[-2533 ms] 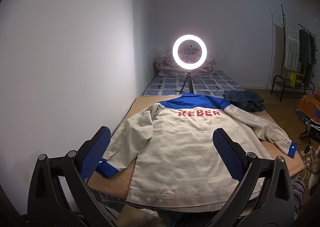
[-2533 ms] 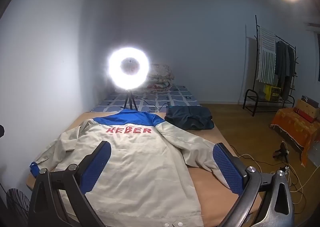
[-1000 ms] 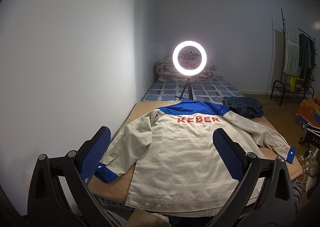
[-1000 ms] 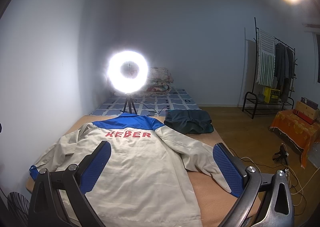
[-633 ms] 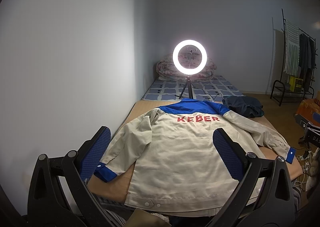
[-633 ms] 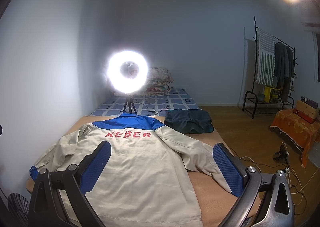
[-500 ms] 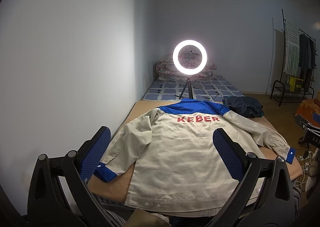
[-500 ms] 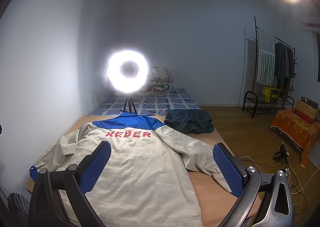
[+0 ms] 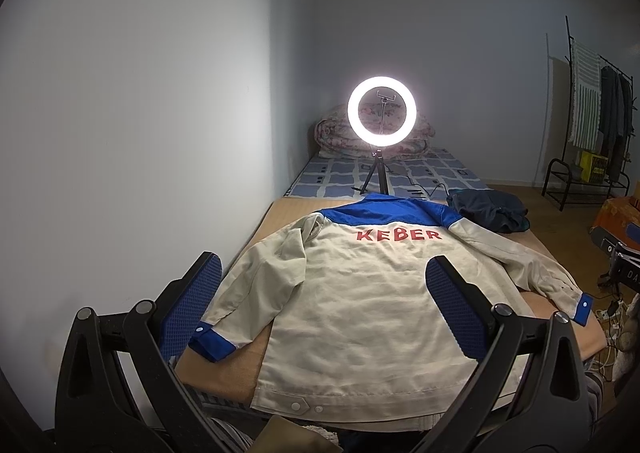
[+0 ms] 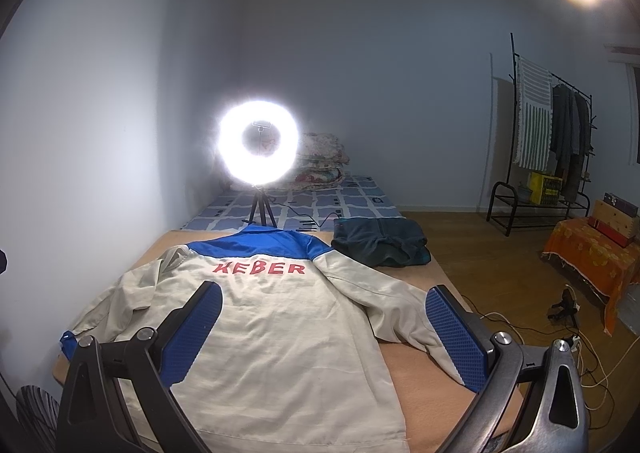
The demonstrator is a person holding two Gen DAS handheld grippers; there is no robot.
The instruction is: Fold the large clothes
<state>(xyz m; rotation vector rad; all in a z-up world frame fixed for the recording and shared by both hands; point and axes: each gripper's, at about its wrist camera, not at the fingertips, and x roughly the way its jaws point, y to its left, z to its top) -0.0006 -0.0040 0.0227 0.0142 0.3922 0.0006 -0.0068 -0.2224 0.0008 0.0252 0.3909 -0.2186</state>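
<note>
A beige work jacket (image 9: 360,305) with a blue yoke, blue cuffs and red letters KEBER lies back-up and spread flat on a tan table (image 9: 240,357). Its sleeves reach out to both sides. It also shows in the right wrist view (image 10: 280,325). My left gripper (image 9: 324,305) is open and empty, held above the jacket's hem near the left sleeve cuff (image 9: 212,341). My right gripper (image 10: 320,325) is open and empty, held above the jacket's right half, near the right sleeve (image 10: 384,309).
A lit ring light (image 9: 382,111) on a small tripod stands behind the collar. A dark folded garment (image 10: 380,243) lies at the table's far right corner. A bed (image 9: 384,173) with folded quilts is behind. A clothes rack (image 10: 548,157), an orange-covered box (image 10: 588,257) and floor cables (image 10: 580,337) are at the right.
Both grippers have pulled back and risen slightly since 2.5 s ago, so the jacket looks a little farther off. Over the last second nothing has visibly moved. The jaws stay open.
</note>
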